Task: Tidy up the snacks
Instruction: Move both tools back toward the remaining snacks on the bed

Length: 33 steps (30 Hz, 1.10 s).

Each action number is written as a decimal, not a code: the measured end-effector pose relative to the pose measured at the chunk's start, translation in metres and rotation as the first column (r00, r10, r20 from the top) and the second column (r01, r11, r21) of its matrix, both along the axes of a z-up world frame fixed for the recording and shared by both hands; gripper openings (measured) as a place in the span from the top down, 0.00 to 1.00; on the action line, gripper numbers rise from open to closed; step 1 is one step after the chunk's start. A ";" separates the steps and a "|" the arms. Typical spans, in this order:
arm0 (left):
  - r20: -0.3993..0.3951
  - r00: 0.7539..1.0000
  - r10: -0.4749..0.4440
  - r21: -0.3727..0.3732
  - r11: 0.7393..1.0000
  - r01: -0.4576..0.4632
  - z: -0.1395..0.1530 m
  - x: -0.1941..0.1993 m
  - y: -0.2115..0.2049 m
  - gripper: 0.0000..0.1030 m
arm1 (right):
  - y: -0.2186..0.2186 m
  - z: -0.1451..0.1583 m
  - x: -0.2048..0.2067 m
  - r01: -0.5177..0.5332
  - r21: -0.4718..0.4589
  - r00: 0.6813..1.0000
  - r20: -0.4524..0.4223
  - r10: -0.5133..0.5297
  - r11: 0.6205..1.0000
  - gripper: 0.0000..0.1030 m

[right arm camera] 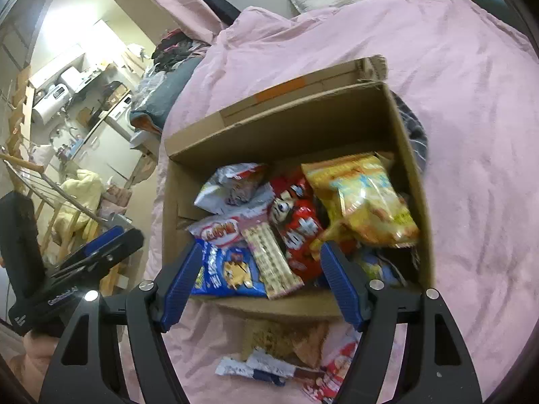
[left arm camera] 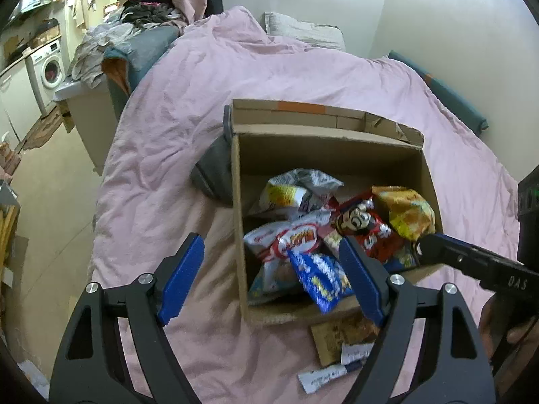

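Left gripper (left arm camera: 273, 276): jaws spread wide, holding nothing, above near box edge.
Right gripper (right arm camera: 261, 282): jaws spread wide, holding nothing, over the box.
Cardboard box (right arm camera: 286, 128): on bed, flaps open.
Snack packets (right arm camera: 296, 222): piled inside box.
Loose packets (right arm camera: 269, 367): on bed, just beside box.
Bed (left arm camera: 303, 74): pink cover.

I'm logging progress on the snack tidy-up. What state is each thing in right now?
cardboard box: open, flaps up, on the pink duvet
snack bags in box: piled loosely, unsorted
yellow bag: on top, right side
loose packets: outside the box, on the duvet
left tool: open, holding nothing
right tool: open, holding nothing
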<state>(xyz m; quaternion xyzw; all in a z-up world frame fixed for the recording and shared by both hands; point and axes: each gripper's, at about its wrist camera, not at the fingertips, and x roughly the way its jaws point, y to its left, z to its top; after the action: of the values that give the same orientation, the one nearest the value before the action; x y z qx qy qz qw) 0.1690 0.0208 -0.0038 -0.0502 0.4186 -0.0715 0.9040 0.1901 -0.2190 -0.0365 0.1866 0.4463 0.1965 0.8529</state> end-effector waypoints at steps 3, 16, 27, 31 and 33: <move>-0.044 0.999 -0.005 -0.033 0.999 0.003 -0.007 -0.010 0.003 0.23 | -0.006 -0.003 -0.012 0.021 -0.004 1.000 -0.016 -0.021 1.000 0.27; -0.350 0.937 -0.009 -0.079 0.997 -0.020 -0.078 -0.050 -0.007 0.23 | -0.024 -0.030 -0.059 0.046 -0.080 0.990 -0.131 -0.056 0.996 0.27; -0.484 0.871 -0.079 -0.089 0.995 0.040 -0.125 -0.049 -0.063 0.30 | -0.057 -0.031 -0.070 0.109 -0.062 0.981 -0.156 -0.118 0.992 0.27; -0.507 0.856 -0.100 -0.051 0.995 0.086 -0.135 -0.044 -0.089 0.30 | -0.066 -0.031 -0.074 0.122 -0.075 0.979 -0.157 -0.133 0.990 0.27; -0.520 0.848 -0.104 -0.015 0.994 0.113 -0.143 -0.043 -0.100 0.29 | -0.072 -0.032 -0.076 0.130 -0.080 0.977 -0.162 -0.141 0.988 0.27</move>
<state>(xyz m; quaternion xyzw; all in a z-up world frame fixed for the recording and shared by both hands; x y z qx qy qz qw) 0.1259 -0.0797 -0.1467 -0.0366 0.6500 -0.1026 0.7521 0.1138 -0.2912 -0.0685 0.2030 0.5092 0.1060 0.8296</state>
